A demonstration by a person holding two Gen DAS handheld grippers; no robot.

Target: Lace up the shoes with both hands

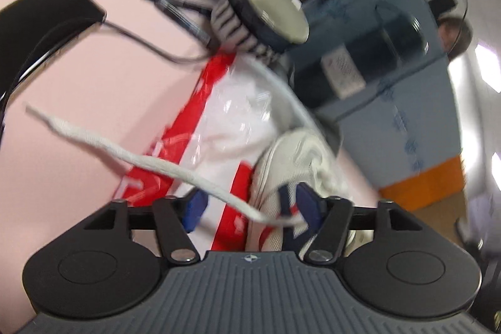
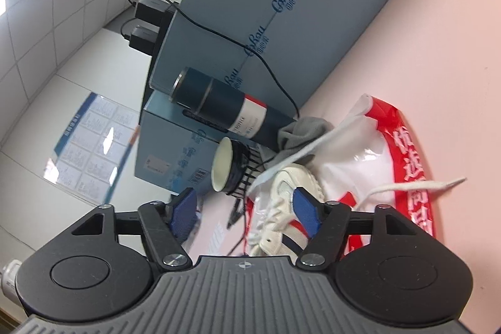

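The table (image 2: 438,58) is crowded: a bag (image 2: 369,146) under the shoe (image 2: 291,190), a cup (image 2: 225,168) just beside it. The lace (image 1: 125,152) crosses between the left gripper (image 1: 250,205) pads, seemingly ungripped; it could slip free. The right gripper (image 2: 247,210) is held wide open, empty, and the cup could be knocked.

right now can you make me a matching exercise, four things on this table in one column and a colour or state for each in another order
Things:
1. lace
2. bag
3. cup
4. table

Colours or states:
A. red and white plastic
B. pink
C. white, loose end lifted off the table
D. on its side, pale inside

Pairs: 1-C, 2-A, 3-D, 4-B
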